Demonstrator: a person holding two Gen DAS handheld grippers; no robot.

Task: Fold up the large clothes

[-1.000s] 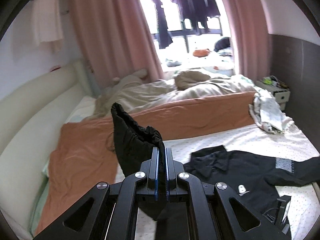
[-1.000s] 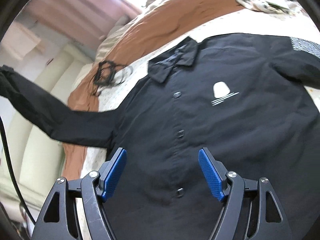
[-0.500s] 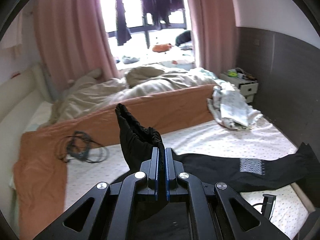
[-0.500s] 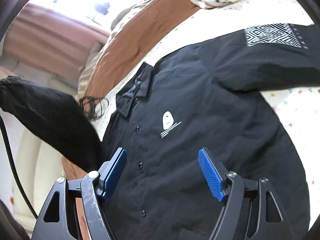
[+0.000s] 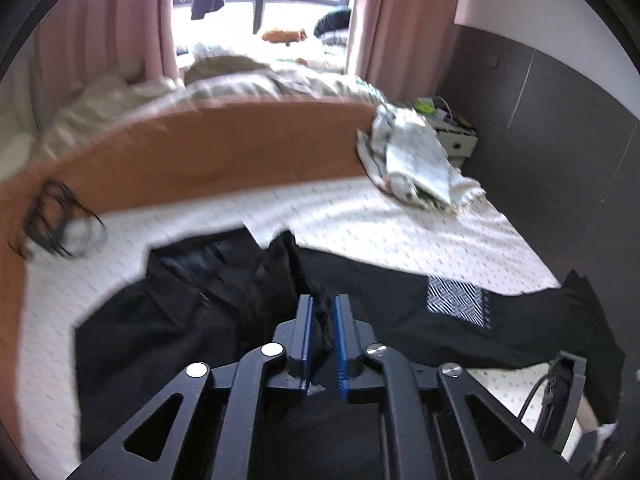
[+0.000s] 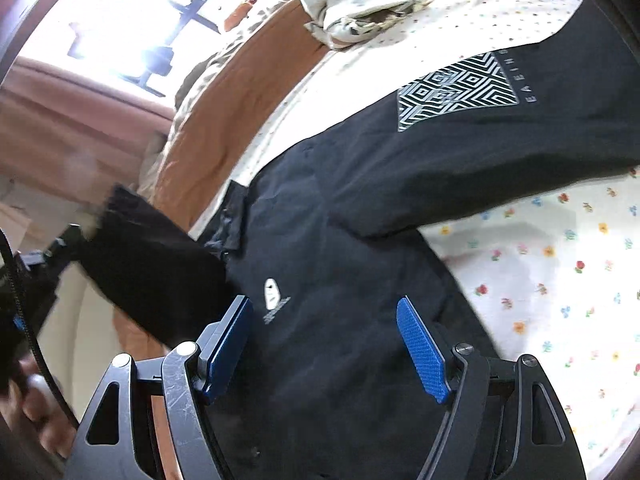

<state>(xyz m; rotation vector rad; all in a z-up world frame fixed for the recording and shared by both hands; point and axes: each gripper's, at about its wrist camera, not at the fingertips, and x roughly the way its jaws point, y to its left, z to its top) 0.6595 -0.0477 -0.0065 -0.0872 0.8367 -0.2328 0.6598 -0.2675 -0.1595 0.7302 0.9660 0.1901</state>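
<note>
Right gripper (image 6: pixel 324 340): blue pads wide apart, nothing between, above black shirt (image 6: pixel 340 320) front. Shirt spread on bed (image 6: pixel 560 280), floral sheet. White chest logo (image 6: pixel 274 298) near left pad. Sleeve with diamond-pattern patch (image 6: pixel 456 90) extends toward right. Other sleeve (image 6: pixel 152 264) lifted at left, over shirt. Crumpled light cloth (image 6: pixel 360 4) beyond, on bed.
</note>
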